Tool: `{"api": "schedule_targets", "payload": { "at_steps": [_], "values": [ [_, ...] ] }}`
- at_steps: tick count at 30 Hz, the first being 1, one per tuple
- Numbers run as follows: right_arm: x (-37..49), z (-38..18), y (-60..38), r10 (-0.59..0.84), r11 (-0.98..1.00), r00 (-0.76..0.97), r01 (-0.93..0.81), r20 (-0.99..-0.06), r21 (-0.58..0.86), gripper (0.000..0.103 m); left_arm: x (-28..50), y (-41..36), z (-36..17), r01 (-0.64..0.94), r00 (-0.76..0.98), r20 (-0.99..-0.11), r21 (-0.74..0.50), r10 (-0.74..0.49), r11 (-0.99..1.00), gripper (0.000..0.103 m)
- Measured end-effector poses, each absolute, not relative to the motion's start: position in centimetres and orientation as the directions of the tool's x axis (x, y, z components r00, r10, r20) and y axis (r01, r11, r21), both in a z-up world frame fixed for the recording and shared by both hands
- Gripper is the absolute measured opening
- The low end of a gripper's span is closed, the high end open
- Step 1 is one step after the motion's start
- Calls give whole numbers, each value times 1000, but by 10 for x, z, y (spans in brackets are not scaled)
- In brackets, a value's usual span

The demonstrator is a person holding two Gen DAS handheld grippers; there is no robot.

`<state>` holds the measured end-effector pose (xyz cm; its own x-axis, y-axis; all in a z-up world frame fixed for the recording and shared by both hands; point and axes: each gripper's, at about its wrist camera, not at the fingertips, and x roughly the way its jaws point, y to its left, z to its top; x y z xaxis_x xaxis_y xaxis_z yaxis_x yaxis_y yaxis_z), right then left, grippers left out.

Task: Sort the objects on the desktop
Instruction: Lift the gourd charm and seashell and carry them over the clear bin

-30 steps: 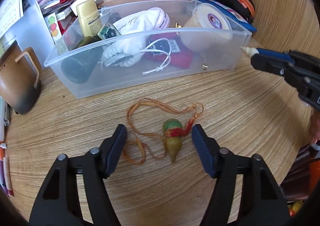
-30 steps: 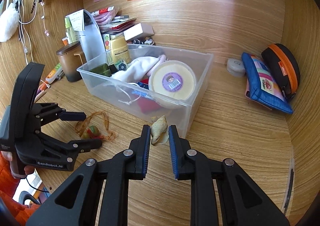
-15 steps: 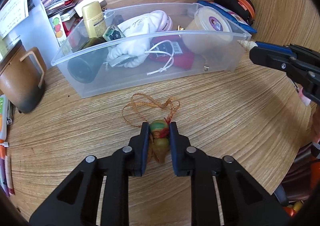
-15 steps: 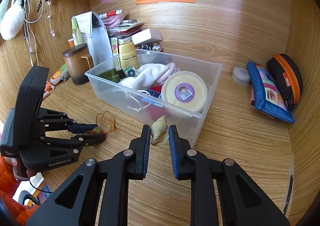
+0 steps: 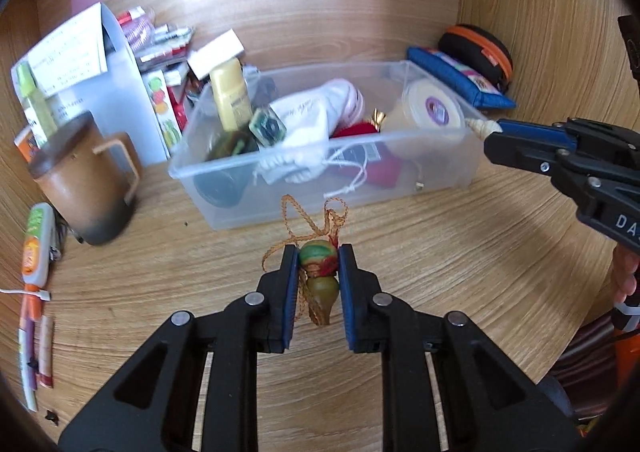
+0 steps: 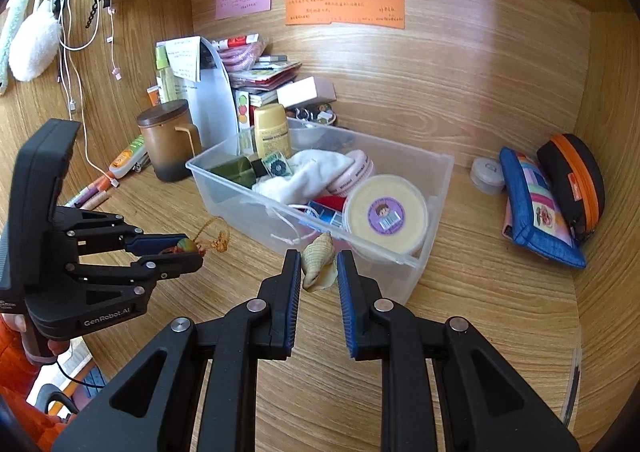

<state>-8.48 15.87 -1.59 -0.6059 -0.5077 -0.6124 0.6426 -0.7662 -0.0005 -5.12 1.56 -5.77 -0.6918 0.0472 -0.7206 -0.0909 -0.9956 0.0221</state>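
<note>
1. Left tool [image 5: 319, 266]: pads clamped on a painted gourd charm [image 5: 319, 278], held clear of the desk [image 5: 460, 252]; its orange cord [image 5: 316, 217] loops up toward 12 o'clock.
2. Right tool [image 6: 319, 266]: pads clamped on a tan spiral seashell [image 6: 318, 260], just before the near corner of the clear plastic bin [image 6: 436, 207].
3. Bin holds a round yellow tub [image 6: 386, 213], white drawstring pouch [image 6: 308, 173] and gold bottle [image 6: 272, 131].
4. Brown lidded mug [image 5: 86, 179] at the bin's 9 o'clock; blue pouch [image 6: 536, 207] and black-orange case [image 6: 576, 179] at its 3 o'clock, well apart.
</note>
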Motion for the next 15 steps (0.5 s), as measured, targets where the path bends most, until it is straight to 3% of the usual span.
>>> {"api": "schedule_targets", "payload": {
  "at_steps": [15],
  "values": [
    [-80, 9, 158, -534, -765, -638, 644, -555, -5, 17, -46, 13, -17, -52, -775, -632, 56, 5, -997, 19]
  ]
}}
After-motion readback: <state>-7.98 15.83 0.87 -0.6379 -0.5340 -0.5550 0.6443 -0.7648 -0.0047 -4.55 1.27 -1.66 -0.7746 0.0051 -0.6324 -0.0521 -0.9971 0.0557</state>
